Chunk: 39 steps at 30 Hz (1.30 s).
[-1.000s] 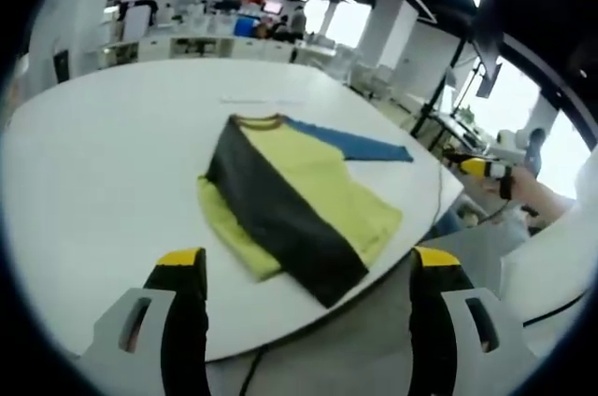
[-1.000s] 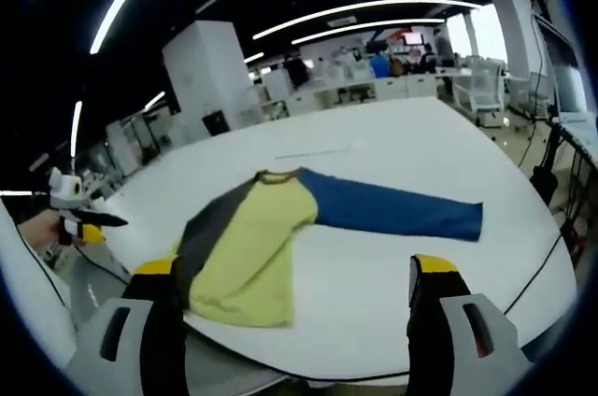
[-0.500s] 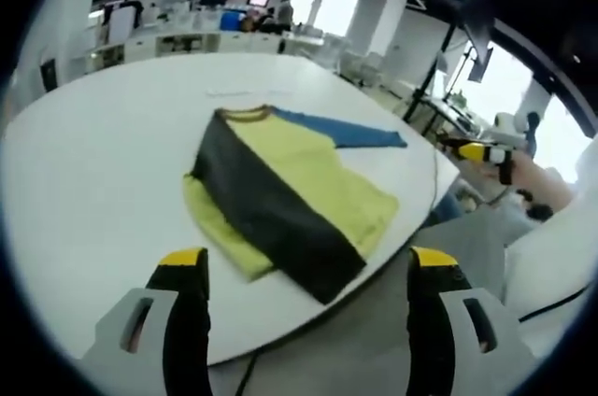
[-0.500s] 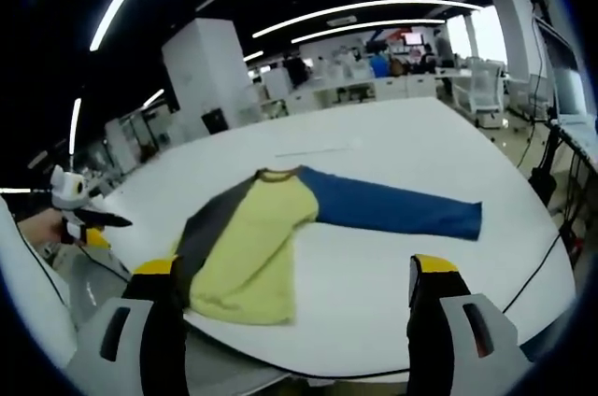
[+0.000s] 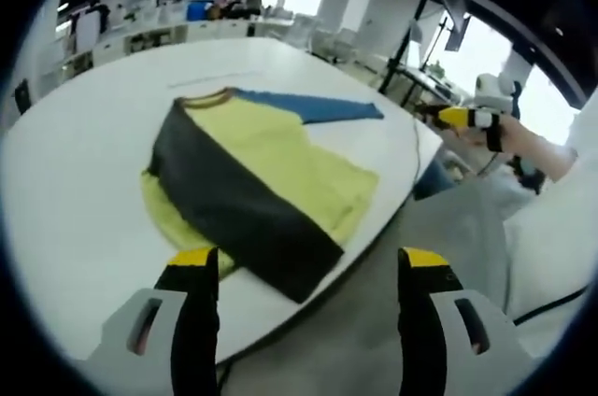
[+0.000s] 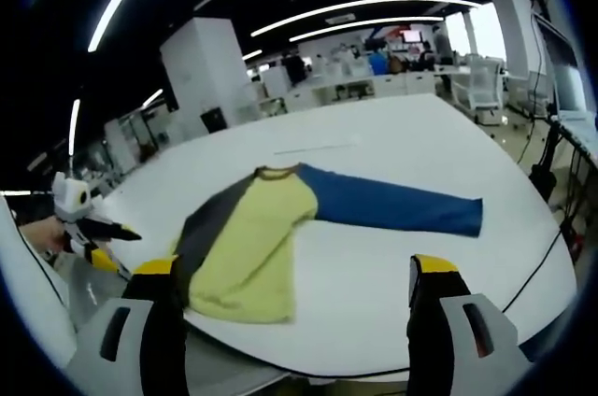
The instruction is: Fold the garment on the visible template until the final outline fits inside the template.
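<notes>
A long-sleeved shirt (image 5: 280, 158) lies flat on the white table (image 5: 75, 162). Its body is yellow, a dark grey part (image 5: 234, 209) is folded diagonally over it, and one blue sleeve (image 5: 308, 106) stretches out sideways. My left gripper (image 5: 308, 261) hovers open off the table's near edge, short of the shirt's hem. In the right gripper view the shirt (image 6: 252, 247) lies in the middle with the blue sleeve (image 6: 392, 209) pointing right. There my right gripper (image 6: 294, 270) is open and empty, below the table edge. Each gripper also appears in the other's view, the left gripper (image 6: 89, 228) and the right gripper (image 5: 458, 118), both off the table.
A faint thin line (image 6: 313, 147) marks the table (image 6: 411, 134) beyond the collar. A cable (image 6: 547, 270) runs along the right table edge. A hand (image 5: 523, 139) holds the right gripper. Desks, pillars and people stand far behind.
The left gripper's camera has moved closer and turned, so the shirt sits lower and further left in its view. In the right gripper view the left gripper has dipped slightly. The shirt itself lies unchanged.
</notes>
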Available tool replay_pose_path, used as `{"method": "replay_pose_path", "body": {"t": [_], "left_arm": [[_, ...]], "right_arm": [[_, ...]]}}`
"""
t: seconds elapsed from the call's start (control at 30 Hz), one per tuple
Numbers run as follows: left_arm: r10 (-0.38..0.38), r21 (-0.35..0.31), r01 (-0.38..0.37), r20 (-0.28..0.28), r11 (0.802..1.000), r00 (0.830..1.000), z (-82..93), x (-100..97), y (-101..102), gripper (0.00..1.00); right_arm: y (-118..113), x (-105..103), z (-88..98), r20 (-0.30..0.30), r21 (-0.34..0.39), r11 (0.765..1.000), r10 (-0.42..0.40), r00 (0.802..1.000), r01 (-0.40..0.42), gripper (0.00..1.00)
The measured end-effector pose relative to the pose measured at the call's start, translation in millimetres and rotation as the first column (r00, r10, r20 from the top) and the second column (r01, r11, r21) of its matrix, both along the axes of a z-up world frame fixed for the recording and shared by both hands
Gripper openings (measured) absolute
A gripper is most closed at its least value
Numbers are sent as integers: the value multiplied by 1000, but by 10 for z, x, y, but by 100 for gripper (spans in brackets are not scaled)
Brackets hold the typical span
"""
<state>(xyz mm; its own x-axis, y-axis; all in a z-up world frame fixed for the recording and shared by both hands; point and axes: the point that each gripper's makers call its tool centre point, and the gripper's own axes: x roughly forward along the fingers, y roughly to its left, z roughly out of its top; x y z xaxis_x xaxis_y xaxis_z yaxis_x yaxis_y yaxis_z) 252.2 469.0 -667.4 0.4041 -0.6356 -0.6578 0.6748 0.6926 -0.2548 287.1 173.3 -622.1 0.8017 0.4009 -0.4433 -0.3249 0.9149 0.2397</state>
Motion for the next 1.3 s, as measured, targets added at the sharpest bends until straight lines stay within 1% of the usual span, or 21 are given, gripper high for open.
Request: {"method": "replay_pose_path", "body": {"t": [0.2,0.33,0.5,0.67,0.8,1.07,1.2,1.3], "left_arm": [[-38,0,38,-14,999,999,-48,-37,-113,67],[-61,7,61,-15,998,998,-82,-46,-139,62],[-80,14,81,-31,997,996,-150,-48,-165,55],[-109,28,111,-55,993,992,-240,-81,-226,53],[-126,28,128,-71,991,990,-297,-97,-291,48],[-193,57,199,-96,978,976,-465,-165,-458,46],[-225,74,233,-99,970,969,-533,-196,-529,43],[-234,77,242,-100,967,967,-561,-198,-560,39]], "right_arm": [[-35,19,-35,-6,10,1000,-17,1000,17,100],[-10,19,-78,-17,13,1000,-12,1000,12,100],[8,19,-92,-22,17,1000,-12,1000,12,100],[-4,8,-113,-31,14,1000,-12,999,12,100],[-41,3,-112,-34,17,1000,-26,999,27,100],[-24,-17,-106,-35,21,999,-34,999,35,100],[-7,-32,-113,-38,22,999,-32,999,33,100],[-6,-44,-125,-43,22,999,-35,998,36,100]]}}
